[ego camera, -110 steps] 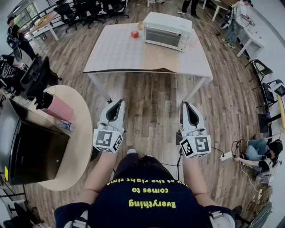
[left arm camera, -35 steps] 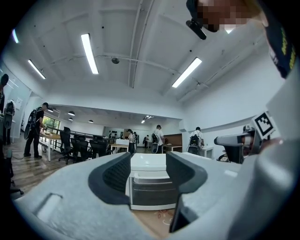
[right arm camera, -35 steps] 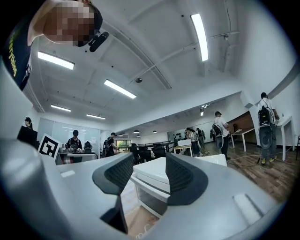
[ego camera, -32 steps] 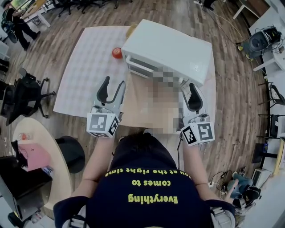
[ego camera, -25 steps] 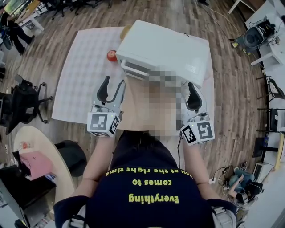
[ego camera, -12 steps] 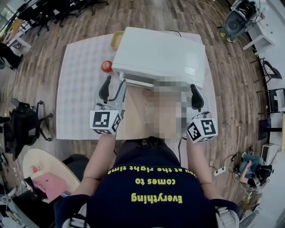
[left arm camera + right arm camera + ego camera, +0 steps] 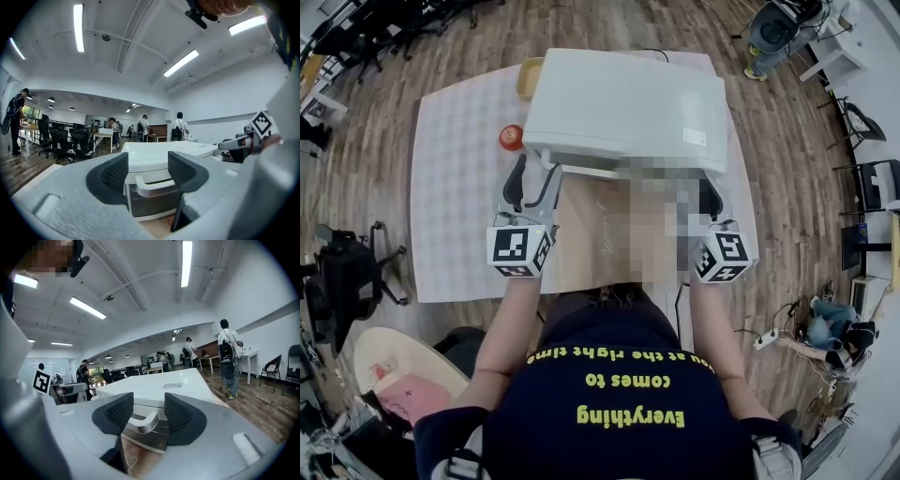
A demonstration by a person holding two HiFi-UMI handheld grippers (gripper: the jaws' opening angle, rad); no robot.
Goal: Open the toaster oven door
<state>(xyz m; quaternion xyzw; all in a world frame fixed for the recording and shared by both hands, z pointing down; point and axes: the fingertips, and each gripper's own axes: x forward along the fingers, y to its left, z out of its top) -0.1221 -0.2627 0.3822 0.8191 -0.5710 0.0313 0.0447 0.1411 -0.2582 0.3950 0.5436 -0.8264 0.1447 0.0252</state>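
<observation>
Left gripper [image 7: 147, 171], jaws apart and just opened wider, and right gripper [image 7: 147, 414], jaws also apart, each frame one end of the handle [image 7: 154, 186] just ahead, clamping nothing. Handle runs crosswise along the top of the shut door [image 7: 149, 203] of the toaster oven [image 7: 623, 108] on the table [image 7: 450, 206], neither hand clearly nearer; oven contents are hidden, and an apple [image 7: 510, 137] lies beside it.

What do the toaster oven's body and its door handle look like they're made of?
Toaster oven body: white painted sheet metal, probably; smooth with a soft sheen. Door handle: silvery, likely metal or metallised plastic, judging by its bright highlights.
</observation>
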